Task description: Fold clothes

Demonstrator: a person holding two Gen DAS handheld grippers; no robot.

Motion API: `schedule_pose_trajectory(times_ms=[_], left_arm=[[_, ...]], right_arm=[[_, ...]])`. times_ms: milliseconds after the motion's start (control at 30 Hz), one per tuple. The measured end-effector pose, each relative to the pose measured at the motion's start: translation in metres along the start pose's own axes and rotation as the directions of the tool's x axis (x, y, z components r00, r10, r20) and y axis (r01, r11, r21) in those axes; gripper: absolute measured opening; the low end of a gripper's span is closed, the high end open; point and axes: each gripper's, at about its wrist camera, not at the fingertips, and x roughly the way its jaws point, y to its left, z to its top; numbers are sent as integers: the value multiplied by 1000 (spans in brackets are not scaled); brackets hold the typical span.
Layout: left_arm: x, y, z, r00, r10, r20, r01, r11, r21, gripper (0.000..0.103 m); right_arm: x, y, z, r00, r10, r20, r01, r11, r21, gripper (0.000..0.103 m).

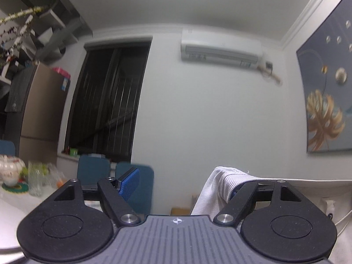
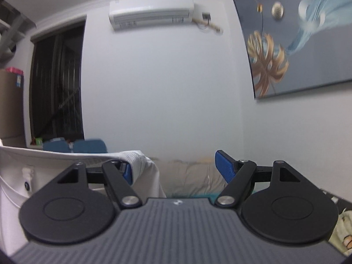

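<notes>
Held level and high in the room, with the left tongs [image 1: 180,182] spread wide and pressing on nothing. Draped over the finger on the right side of the left wrist view, a white garment [image 1: 222,182] with a ribbed hem, hiding that finger's pad and running off to the right as a taut upper edge. Bare on the other finger, a blue pad [image 1: 129,181], with open air across the gap. Much the same from the right wrist: right tongs [image 2: 175,168] also wide apart, the garment hooked over the finger on the left side of that view and stretching away leftward, the opposite pad bare. So hung between the two tools on one finger each, not pinched by either pair of pads, and lifted clear of any surface in view. Beyond, on the pale wall, an air conditioner [image 1: 221,48], a dark window [image 1: 110,101] and a large painting [image 1: 327,92] with a golden leaf. Lower down, blue chairs [image 1: 92,171], a beige sofa [image 2: 193,173], and at far left a counter [image 1: 8,209] with glassware [image 1: 37,176].
</notes>
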Motion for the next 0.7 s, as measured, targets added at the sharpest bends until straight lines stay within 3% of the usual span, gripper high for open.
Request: schedule_pose_trajectory(times_ms=[300, 467, 567, 700], left_arm=[[218, -10, -147, 988, 49, -144, -46, 999, 22, 84], [341, -17, -270, 975, 47, -217, -37, 998, 53, 86], [408, -15, -363, 949, 30, -313, -17, 999, 44, 85], [478, -10, -480, 886, 32, -462, -6, 998, 58, 85]], right_arm=[[220, -10, -109, 989, -59, -137, 56, 998, -28, 75], [349, -23, -204, 976, -85, -203, 82, 996, -24, 75], [425, -33, -272, 956, -70, -284, 68, 998, -19, 74], [511, -43, -359, 903, -36, -428, 37, 999, -6, 74]])
